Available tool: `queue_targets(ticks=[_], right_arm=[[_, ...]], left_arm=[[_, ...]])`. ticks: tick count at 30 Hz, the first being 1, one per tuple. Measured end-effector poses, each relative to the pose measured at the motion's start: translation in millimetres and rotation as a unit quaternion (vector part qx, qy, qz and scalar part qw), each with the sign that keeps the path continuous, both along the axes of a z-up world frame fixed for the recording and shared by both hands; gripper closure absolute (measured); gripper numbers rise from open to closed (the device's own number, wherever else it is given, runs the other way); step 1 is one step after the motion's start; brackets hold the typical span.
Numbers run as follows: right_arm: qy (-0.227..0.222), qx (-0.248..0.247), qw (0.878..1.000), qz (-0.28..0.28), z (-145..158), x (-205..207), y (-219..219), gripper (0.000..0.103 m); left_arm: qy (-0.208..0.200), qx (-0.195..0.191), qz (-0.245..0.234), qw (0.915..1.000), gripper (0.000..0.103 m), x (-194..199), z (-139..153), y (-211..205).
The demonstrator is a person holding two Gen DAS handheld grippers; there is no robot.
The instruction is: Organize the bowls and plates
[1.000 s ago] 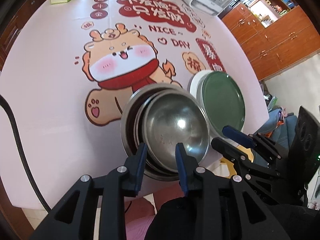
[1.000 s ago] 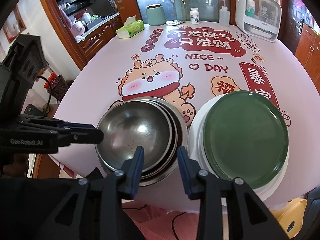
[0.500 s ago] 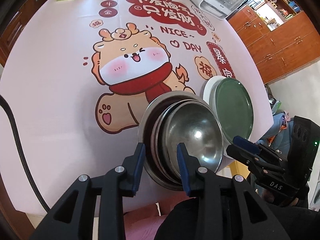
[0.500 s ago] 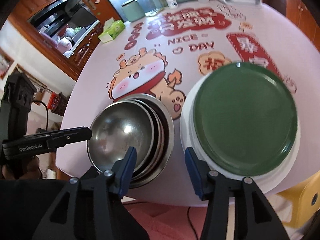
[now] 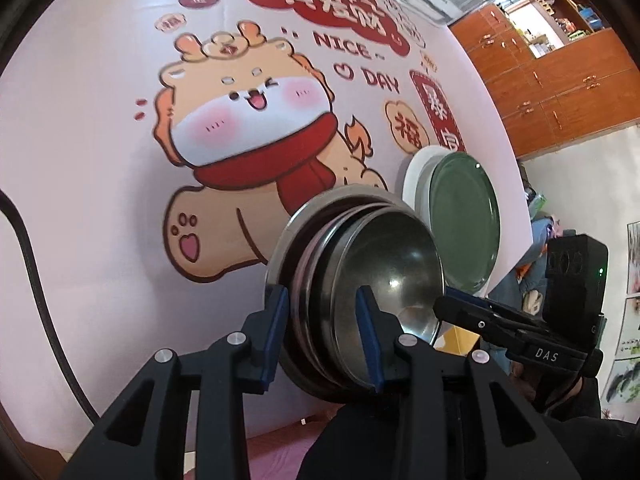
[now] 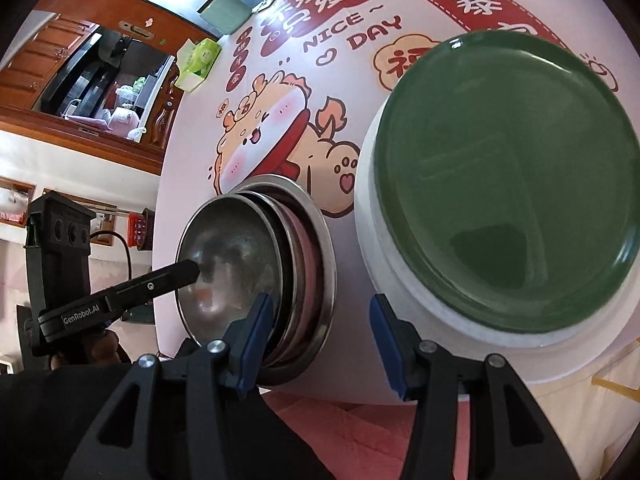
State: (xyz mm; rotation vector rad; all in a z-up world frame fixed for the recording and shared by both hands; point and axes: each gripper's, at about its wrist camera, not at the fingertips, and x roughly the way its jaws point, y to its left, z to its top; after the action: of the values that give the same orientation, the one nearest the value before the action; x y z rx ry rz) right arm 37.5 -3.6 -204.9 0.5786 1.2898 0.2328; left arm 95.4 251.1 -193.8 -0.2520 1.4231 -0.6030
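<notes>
Straddling the near edge of the stacked steel bowls (image 5: 352, 276), the left gripper (image 5: 322, 336) has one finger outside the rims and the other inside the top bowl; its jaws have just been widening a little and the pads do not seem to press the metal yet. The right gripper (image 6: 320, 344) stands spread, one finger at the bowls' rim, the other in front of the white plate (image 6: 384, 264) that carries the green plate (image 6: 508, 176); nothing is pinched.

Both piles sit at the near edge of the round table (image 5: 80, 152), just beside each other. The bowls look thin, stiff and light, but polished and slippery, so a firm bite on the rolled rim of the top bowl seems the safest hold. The plates are probably heavier and breakable, best taken at the overhanging lip and lifted level.
</notes>
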Motion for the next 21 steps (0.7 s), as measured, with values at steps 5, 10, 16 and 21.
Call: queue_targets(ticks=[5,10,16,21], right_arm=[[0.011,0.002,1.0,0.006,-7,6,4,0.052],[0.013,0.005,1.0,0.001,-10,6,5,0.054],[0.006,0.018,1.0,-0.001,-13,6,8,0.066],[0.0,0.022,1.0,-0.003,-13,5,12,0.071]], left_arm=[[0.012,0.001,-0.015,0.9998,0.07,6,-7,-8],[0.012,0.003,-0.028,0.9995,0.072,11,-10,-13],[0.009,0.008,-0.038,0.9992,0.078,14,-11,-12],[0.009,0.004,-0.043,0.999,0.079,16,-12,-11]])
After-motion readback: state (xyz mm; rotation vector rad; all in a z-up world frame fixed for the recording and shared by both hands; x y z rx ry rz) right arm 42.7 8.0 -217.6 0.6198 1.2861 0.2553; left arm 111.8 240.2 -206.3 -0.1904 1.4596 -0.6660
